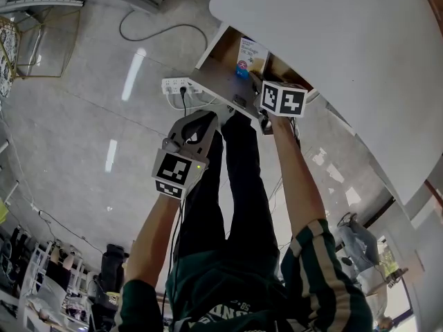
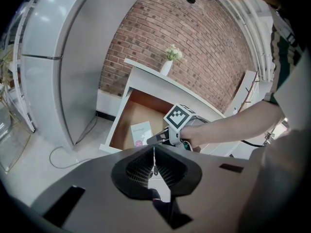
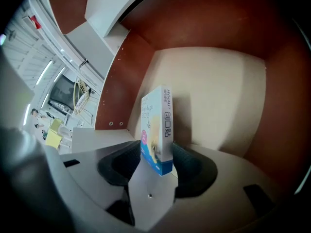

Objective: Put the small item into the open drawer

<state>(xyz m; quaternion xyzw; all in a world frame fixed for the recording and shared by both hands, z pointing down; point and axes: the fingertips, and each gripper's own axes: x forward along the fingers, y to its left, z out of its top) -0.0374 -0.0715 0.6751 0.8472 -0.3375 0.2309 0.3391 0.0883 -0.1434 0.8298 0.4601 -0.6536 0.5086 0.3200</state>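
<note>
- Head view: we look down on the open drawer [image 1: 220,52] under the white tabletop [image 1: 332,47]. The right gripper [image 1: 250,81] reaches into it, and the small box [image 1: 248,52] shows past its tips. The marker cube and the forearm cover the jaws, so we cannot read their gap here. The tabletop cuts off the far part of the drawer. The left gripper [image 1: 206,118] hangs apart from the drawer, above the person's legs. A power strip [image 1: 181,86] lies on the floor beside the drawer front.
- Left gripper view: the left gripper's jaws stand closed, pad to pad, with nothing between them. Beyond them the drawer stands pulled out below a shelf that carries a vase of flowers [image 2: 167,64], against a brick wall [image 2: 194,42]. The right gripper's tip is at the box on the drawer floor. The hand and cube hide whether it touches the box.
- Right gripper view: the box stands on edge between the right gripper's jaws, over the pale drawer floor. The jaws are spread. A clear gap shows at the left pad, and the right pad lies just beside the box's side. The gripper body hides the box's lower end, so we cannot tell how it rests.
</note>
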